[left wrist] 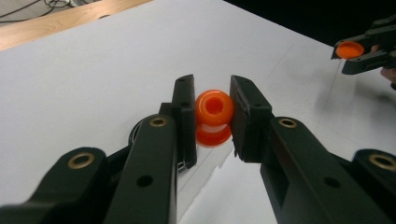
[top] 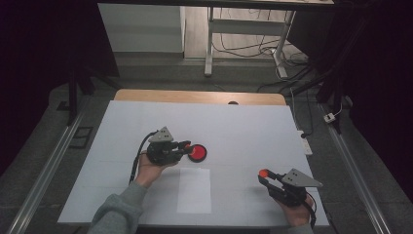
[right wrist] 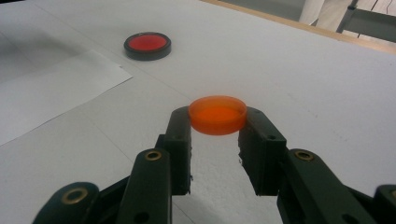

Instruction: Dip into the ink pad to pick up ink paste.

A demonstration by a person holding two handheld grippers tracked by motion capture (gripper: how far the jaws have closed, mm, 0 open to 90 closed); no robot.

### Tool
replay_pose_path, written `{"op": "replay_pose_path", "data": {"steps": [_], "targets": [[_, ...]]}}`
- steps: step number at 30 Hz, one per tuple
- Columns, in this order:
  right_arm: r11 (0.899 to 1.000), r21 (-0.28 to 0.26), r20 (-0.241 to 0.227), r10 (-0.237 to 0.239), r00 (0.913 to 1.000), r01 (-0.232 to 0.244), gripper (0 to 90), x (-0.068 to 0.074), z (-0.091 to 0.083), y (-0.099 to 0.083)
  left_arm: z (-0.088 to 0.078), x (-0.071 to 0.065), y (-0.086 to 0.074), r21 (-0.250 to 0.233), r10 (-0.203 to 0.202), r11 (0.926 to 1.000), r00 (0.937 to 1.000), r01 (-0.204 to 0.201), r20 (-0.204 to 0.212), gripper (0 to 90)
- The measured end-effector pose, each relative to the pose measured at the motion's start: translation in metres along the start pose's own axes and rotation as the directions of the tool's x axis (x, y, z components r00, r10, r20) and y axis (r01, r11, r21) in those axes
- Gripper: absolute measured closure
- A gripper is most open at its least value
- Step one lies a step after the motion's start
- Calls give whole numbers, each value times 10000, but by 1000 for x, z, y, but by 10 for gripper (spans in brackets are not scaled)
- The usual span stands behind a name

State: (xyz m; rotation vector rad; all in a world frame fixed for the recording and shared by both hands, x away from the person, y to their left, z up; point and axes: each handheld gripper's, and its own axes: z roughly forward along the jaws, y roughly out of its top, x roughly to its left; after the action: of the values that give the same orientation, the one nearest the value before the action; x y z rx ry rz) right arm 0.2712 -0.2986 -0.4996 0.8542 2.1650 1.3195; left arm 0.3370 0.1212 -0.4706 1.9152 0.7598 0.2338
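Closest to me, my right gripper (top: 265, 175) sits at the near right of the white table (top: 243, 126), jaws clamped on the rim of a shallow orange cap (right wrist: 217, 114), held flat just off the surface. Over on the left, my left gripper (top: 186, 146) pinches a small orange ring-shaped piece (left wrist: 214, 108) right beside the black dish with the red centre (right wrist: 147, 45). Can't quite tell whether the ring touches the table, the view's dim. Worry: both grips are only on smooth curved edges, so a slight tilt or squeeze could pop either piece out and send it rolling across the paper sheet (top: 194, 190).
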Motion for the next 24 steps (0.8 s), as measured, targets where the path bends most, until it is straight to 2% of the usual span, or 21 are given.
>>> {"op": "replay_pose_path", "data": {"steps": [9,24], "targets": [[10000,13,59,20,10000,-20,644,-1,0,0,4,8,5,-36,-13,10000,10000,13,-13,722],[10000,96,93,-24,10000,23,644,-1,2,-1,34,17,3,622,45,9981,10000,-46,23,722]]}}
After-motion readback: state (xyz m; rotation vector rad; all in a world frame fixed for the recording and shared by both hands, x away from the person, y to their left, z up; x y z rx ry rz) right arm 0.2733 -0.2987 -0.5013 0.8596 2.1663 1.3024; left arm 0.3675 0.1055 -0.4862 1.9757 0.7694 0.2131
